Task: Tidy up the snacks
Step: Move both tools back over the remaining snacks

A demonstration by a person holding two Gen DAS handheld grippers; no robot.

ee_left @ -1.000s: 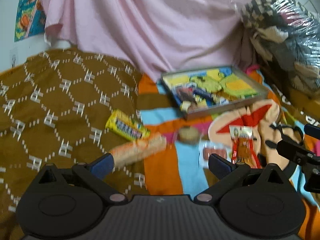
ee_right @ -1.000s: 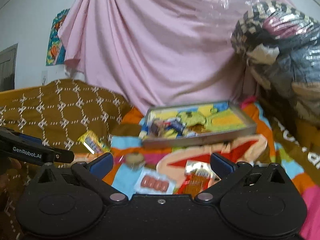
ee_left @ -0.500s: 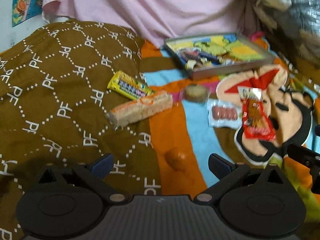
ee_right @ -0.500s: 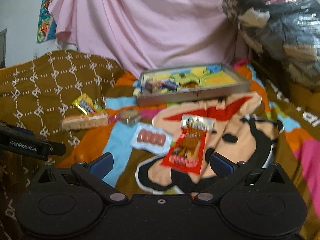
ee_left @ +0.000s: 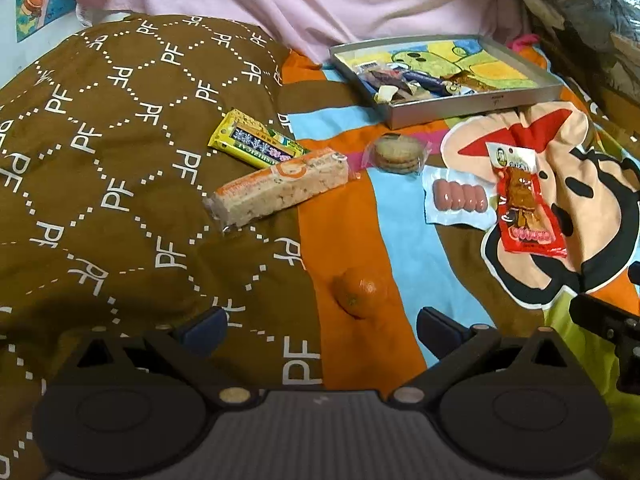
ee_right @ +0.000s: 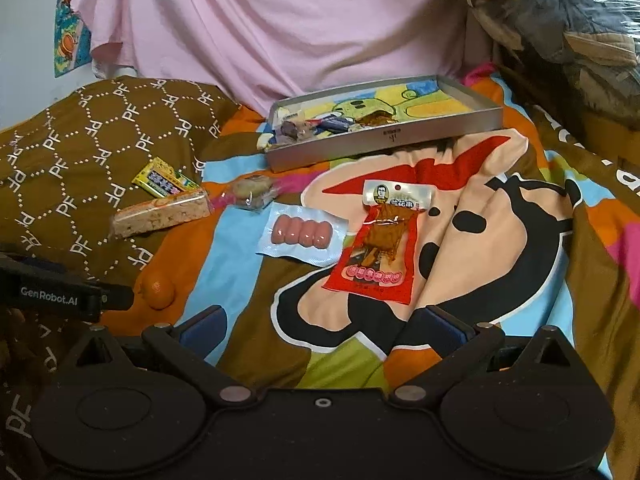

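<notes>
Snacks lie loose on a bed. A small orange (ee_left: 359, 291) sits just ahead of my open, empty left gripper (ee_left: 320, 326). Farther off lie a long rice bar (ee_left: 280, 186), a yellow candy pack (ee_left: 256, 145), a wrapped cookie (ee_left: 398, 153), a sausage pack (ee_left: 458, 197) and a red meat-snack pouch (ee_left: 524, 204). A grey metal tray (ee_left: 472, 102) at the back holds several small snacks. My right gripper (ee_right: 322, 330) is open and empty, below the red pouch (ee_right: 382, 242) and sausage pack (ee_right: 302, 234). The orange (ee_right: 158, 289) lies to its left.
A brown patterned pillow (ee_left: 100, 140) rises on the left. A pink sheet (ee_right: 280, 28) hangs behind the tray (ee_right: 384, 136). Plastic-wrapped bedding (ee_right: 568, 28) is piled at the back right. The left gripper's body (ee_right: 52, 294) shows at the right wrist view's left edge.
Both grippers have tilted down and pulled back, so the snacks now show higher and fuller in view. The orange came into sight near the left gripper. No snack has moved.
</notes>
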